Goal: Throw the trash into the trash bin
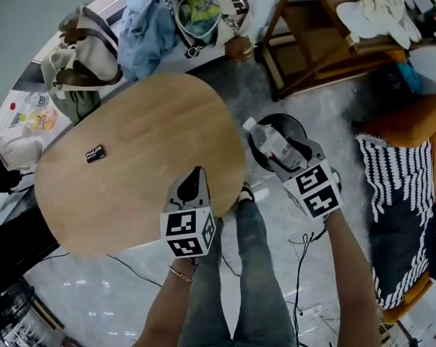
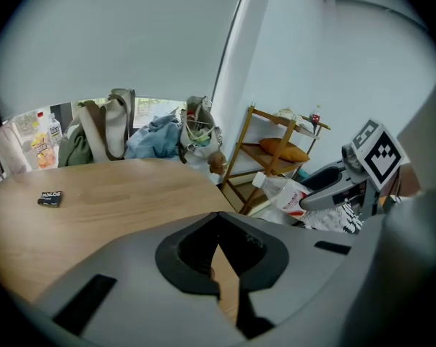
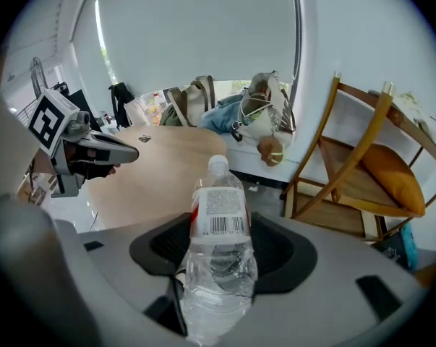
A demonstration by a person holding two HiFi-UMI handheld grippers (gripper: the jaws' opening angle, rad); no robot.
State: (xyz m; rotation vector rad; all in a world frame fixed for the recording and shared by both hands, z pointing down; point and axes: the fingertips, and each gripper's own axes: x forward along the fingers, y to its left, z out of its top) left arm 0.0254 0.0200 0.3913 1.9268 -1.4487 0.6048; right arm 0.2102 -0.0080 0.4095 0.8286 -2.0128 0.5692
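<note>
The black round trash bin [image 1: 296, 127] stands on the floor just off the right edge of the table. Its inside is dark, and what it holds cannot be made out. Seen from above, a clear plastic water bottle [image 1: 272, 142] lies across the bin's mouth with its white cap towards the table. It is not in the bin: the right gripper [image 1: 286, 157] has its jaws clenched on the crumpled lower body of the bottle. The left gripper [image 1: 197, 176] hovers at the near right edge of the table, its jaws closed together with nothing between them.

The table [image 1: 145, 143] is an oval of pale wood, bare but for a small black packet [image 1: 95, 153] towards its left side. The floor [image 1: 261, 92] is grey and glossy, and thin black cables [image 1: 301, 259] trail across it near the person's jeans-clad legs [image 1: 254, 266].

Along the far side of the table are a tote bag [image 1: 80, 49], a heap of blue cloth [image 1: 149, 27] and a mesh bag [image 1: 197, 9]. A wooden rack [image 1: 311, 42] stands beyond the bin to the far right, and a black-and-white striped fabric [image 1: 380, 194] lies to the bin's right.
</note>
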